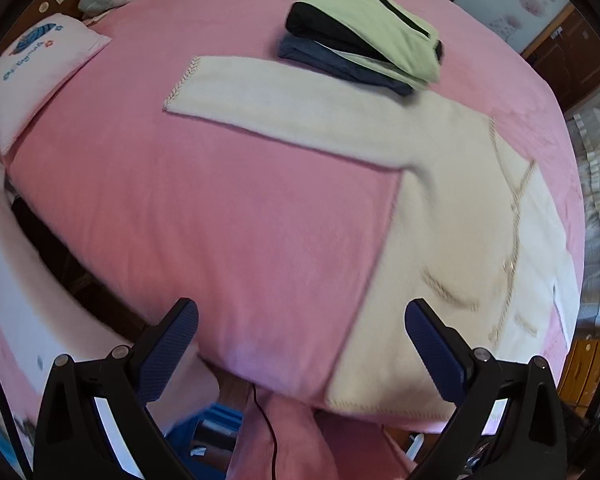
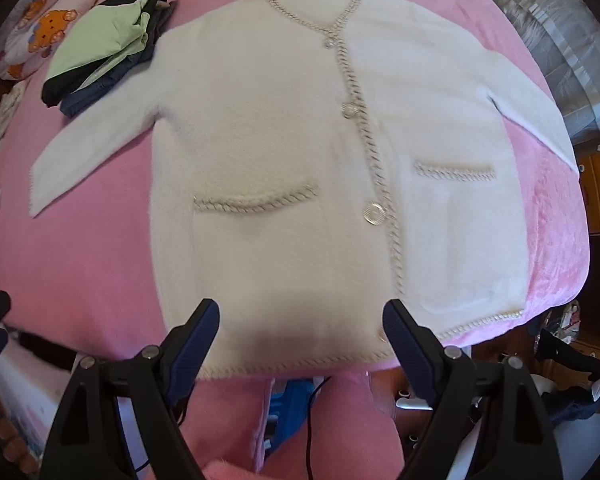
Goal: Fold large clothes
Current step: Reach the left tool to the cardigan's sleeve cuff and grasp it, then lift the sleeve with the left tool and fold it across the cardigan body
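Both the left gripper and right gripper are hovering wide, empty; best pinching the cardigan hem corners at the bed edge.

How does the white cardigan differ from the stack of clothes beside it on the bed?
The white cardigan lies spread flat, sleeves out, unfolded; the stack of clothes is already folded and piled. The cardigan is one cream piece with braided trim; the stack mixes green, black and blue. Both rest on the pink bedcover.
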The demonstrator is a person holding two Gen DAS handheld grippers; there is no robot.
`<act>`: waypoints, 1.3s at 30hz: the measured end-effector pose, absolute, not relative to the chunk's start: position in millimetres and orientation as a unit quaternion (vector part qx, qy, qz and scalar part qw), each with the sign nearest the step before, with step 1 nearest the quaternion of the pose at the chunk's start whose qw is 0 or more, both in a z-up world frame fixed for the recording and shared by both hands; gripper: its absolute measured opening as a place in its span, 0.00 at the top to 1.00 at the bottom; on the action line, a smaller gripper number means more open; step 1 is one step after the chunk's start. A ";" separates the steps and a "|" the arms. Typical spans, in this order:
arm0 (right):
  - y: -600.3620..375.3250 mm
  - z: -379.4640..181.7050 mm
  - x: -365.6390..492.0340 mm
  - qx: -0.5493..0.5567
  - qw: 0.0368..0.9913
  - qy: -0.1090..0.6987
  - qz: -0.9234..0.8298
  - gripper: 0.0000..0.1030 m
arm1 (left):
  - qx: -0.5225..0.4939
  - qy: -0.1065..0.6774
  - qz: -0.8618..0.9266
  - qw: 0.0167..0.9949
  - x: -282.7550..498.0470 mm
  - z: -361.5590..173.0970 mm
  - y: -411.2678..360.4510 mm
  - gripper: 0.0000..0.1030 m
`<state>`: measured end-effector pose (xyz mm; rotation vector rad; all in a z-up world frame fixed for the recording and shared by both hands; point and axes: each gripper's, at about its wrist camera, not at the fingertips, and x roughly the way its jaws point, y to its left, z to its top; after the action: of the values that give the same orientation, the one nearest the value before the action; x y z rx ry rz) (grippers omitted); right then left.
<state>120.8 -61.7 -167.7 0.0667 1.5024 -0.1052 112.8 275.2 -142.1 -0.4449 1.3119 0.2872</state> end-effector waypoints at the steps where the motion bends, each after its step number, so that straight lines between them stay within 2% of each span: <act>1: -49.7 -172.9 125.2 0.024 0.736 0.674 -0.054 0.18 | -0.215 0.601 0.130 0.758 123.5 -153.1 293.2 0.01; 7: 22.5 -198.5 145.9 0.013 0.761 0.648 -0.042 0.18 | -0.289 0.603 0.183 0.721 170.4 -220.2 388.4 0.01; 12: 72.4 -225.7 148.9 -0.004 0.747 0.665 -0.011 0.18 | -0.373 0.563 0.227 0.702 193.3 -269.0 456.6 0.01; 20: 116.6 -262.4 137.8 -0.005 0.726 0.688 0.015 0.18 | -0.425 0.483 0.267 0.718 220.4 -318.9 522.9 0.01; 22: 122.0 -269.1 137.3 -0.011 0.722 0.692 0.020 0.18 | -0.432 0.476 0.279 0.714 226.5 -333.3 536.5 0.03; 24: 125.3 -273.3 137.5 -0.016 0.721 0.692 0.024 0.18 | -0.448 0.462 0.291 0.708 226.9 -343.9 543.9 0.13; 28: 127.6 -277.7 138.9 -0.026 0.723 0.690 0.023 0.18 | -0.467 0.440 0.307 0.703 234.9 -359.3 558.5 0.15; 29: 128.2 -278.0 139.4 -0.026 0.723 0.690 0.021 0.18 | -0.464 0.434 0.310 0.708 237.2 -359.1 558.5 0.24; 30: 127.9 -278.8 140.6 -0.024 0.723 0.690 0.021 0.18 | -0.460 0.430 0.311 0.712 239.4 -359.5 559.0 0.40; 31: 127.4 -279.8 141.8 -0.021 0.723 0.690 0.020 0.18 | -0.457 0.429 0.313 0.714 242.1 -359.5 561.0 0.47; 33: 126.2 -281.8 143.2 -0.016 0.721 0.692 0.020 0.18 | -0.459 0.426 0.308 0.716 246.5 -361.4 562.4 0.68; 34: 124.7 -282.3 144.2 -0.014 0.721 0.692 0.020 0.18 | -0.462 0.424 0.304 0.717 244.6 -358.7 558.9 0.73; 35: 122.4 -282.5 146.3 -0.013 0.722 0.691 0.021 0.18 | -0.463 0.421 0.303 0.718 245.8 -358.4 559.3 0.83; 36: 121.3 -282.8 147.4 -0.013 0.724 0.690 0.023 0.18 | -0.465 0.420 0.300 0.720 245.8 -357.8 560.9 0.88; 39: 120.3 -283.6 150.8 -0.014 0.726 0.687 0.026 0.18 | -0.459 0.417 0.298 0.726 242.0 -346.0 552.1 0.92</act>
<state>150.8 120.3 -283.6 -0.0307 1.5146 0.0582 242.0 552.1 -346.0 -1.0128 0.9190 0.6568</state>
